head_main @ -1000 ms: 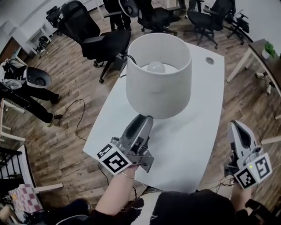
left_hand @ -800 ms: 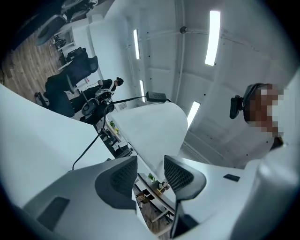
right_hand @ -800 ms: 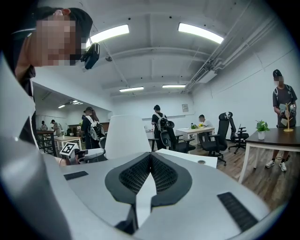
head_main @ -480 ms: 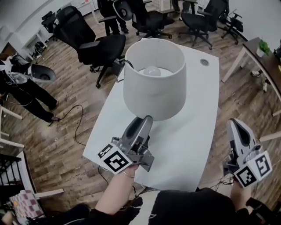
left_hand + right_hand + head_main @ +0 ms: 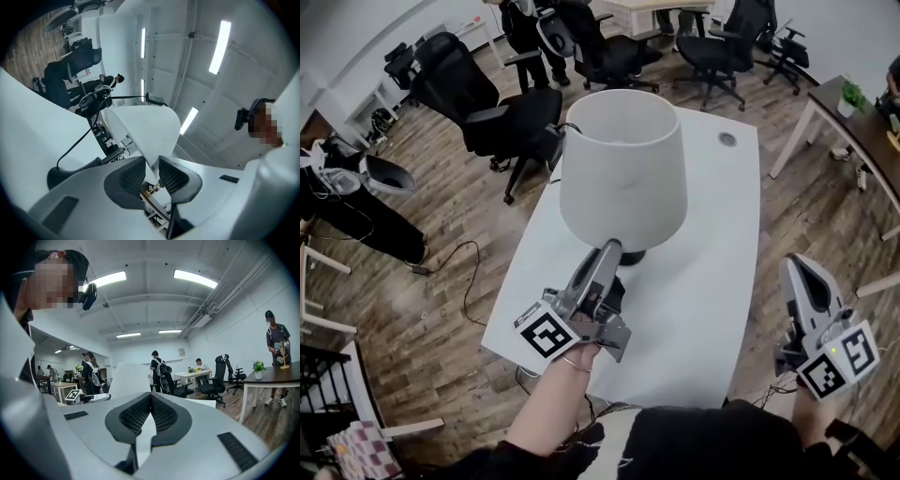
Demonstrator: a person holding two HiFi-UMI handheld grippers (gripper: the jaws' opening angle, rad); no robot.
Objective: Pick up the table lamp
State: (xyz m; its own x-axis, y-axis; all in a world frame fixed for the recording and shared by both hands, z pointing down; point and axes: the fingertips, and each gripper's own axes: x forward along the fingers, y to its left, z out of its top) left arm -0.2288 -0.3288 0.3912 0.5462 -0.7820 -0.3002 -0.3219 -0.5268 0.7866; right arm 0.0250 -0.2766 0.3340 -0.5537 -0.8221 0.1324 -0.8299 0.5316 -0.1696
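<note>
The table lamp has a wide white drum shade (image 5: 619,178) on a black base (image 5: 634,255) and stands on the white table (image 5: 712,309). My left gripper (image 5: 609,249) reaches up under the shade's near lower rim. In the left gripper view the rim of the shade (image 5: 145,129) sits between the pads of the left gripper (image 5: 151,166), whose jaws are closing and touch it on both sides. A black cord (image 5: 75,145) runs from the lamp. My right gripper (image 5: 797,270) hangs off the table's right edge, shut and empty (image 5: 150,399); the shade (image 5: 129,378) shows beyond it.
Black office chairs (image 5: 497,103) stand behind the table on the wood floor. A dark desk with a plant (image 5: 853,94) is at far right. A cable (image 5: 469,272) lies on the floor at left. People stand in the background (image 5: 159,369).
The left gripper's jaws have come in around the shade's lower rim and it has risen slightly. The shade now hides the bulb, and the black base shows beneath it. The right gripper kept still.
</note>
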